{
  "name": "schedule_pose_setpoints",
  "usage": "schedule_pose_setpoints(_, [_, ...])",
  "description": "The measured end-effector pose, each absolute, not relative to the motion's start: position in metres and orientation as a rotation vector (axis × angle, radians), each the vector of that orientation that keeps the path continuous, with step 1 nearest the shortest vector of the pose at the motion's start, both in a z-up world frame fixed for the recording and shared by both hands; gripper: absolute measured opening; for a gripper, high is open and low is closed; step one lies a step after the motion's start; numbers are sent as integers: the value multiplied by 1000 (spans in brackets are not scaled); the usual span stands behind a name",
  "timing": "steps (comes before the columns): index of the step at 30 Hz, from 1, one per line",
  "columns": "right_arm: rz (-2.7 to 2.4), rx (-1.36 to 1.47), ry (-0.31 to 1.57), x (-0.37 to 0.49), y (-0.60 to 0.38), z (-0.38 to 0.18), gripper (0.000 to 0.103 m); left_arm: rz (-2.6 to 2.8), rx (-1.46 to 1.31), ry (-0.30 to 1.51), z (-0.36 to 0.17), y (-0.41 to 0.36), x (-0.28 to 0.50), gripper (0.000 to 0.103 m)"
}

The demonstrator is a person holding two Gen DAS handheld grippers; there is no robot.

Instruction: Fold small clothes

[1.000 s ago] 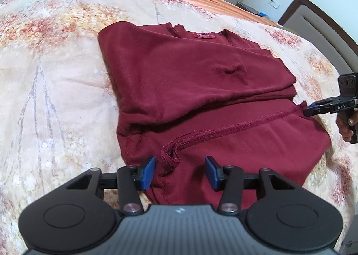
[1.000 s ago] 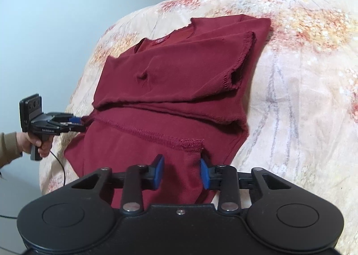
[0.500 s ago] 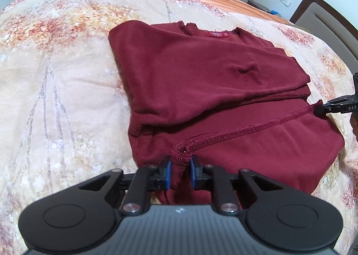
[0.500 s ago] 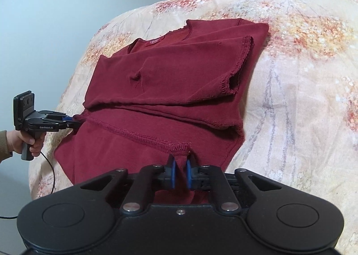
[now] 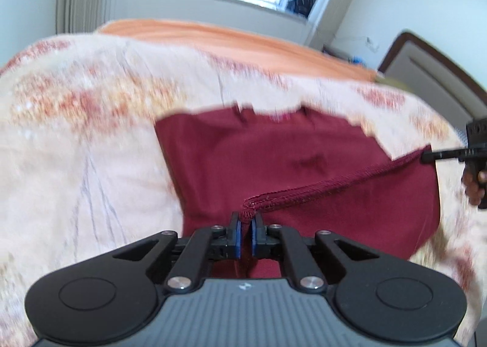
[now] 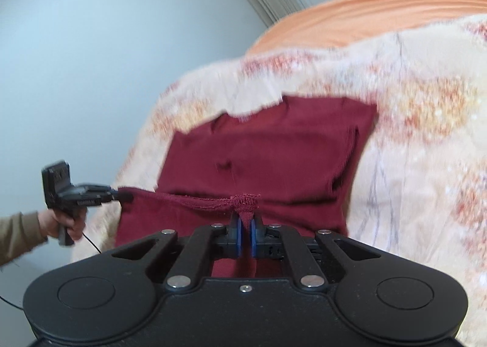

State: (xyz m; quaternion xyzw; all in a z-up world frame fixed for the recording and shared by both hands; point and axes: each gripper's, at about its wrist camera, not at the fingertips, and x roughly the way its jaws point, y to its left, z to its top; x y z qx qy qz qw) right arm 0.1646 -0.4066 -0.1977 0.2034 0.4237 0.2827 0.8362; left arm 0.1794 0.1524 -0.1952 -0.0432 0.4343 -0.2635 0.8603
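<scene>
I've got the dark red shirt (image 5: 274, 161) lying on the flowered bedspread (image 5: 91, 140), neckline pointing away from me toward the far side of the bed and its hem edge (image 5: 319, 189) stretched crosswise between my two tools. My left gripper (image 5: 245, 225) is pinched tight on one hem corner and my right gripper (image 6: 245, 225) is pinched on the other. A second ago both stood apart over cloth lying flat; now that hem is raised off the bed and pulled taut.
</scene>
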Motion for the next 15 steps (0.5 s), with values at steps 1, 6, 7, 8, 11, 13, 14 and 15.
schedule_pose_setpoints(1, [598, 436, 879, 170, -409, -192, 5, -550, -101, 894, -191, 153, 188, 6])
schedule_pose_setpoints(6, [554, 451, 801, 213, -420, -175, 5, -540, -96, 821, -178, 142, 253, 6])
schedule_pose_setpoints(7, [539, 452, 794, 224, -421, -175, 5, -531, -97, 810, -178, 139, 267, 6])
schedule_pose_setpoints(8, [524, 455, 790, 238, -423, -176, 5, -521, -96, 802, -178, 135, 281, 6])
schedule_pose_setpoints(11, [486, 457, 792, 277, -425, -184, 5, -484, -95, 797, -187, 123, 317, 6])
schedule_pose_setpoints(13, [454, 456, 801, 299, -427, -193, 5, -460, -79, 804, -196, 115, 337, 6])
schedule_pose_setpoints(14, [438, 454, 808, 309, -427, -198, 5, -450, -67, 810, -202, 112, 343, 6])
schedule_pose_setpoints(15, [423, 452, 818, 318, -427, -202, 5, -439, -50, 821, -208, 109, 350, 6])
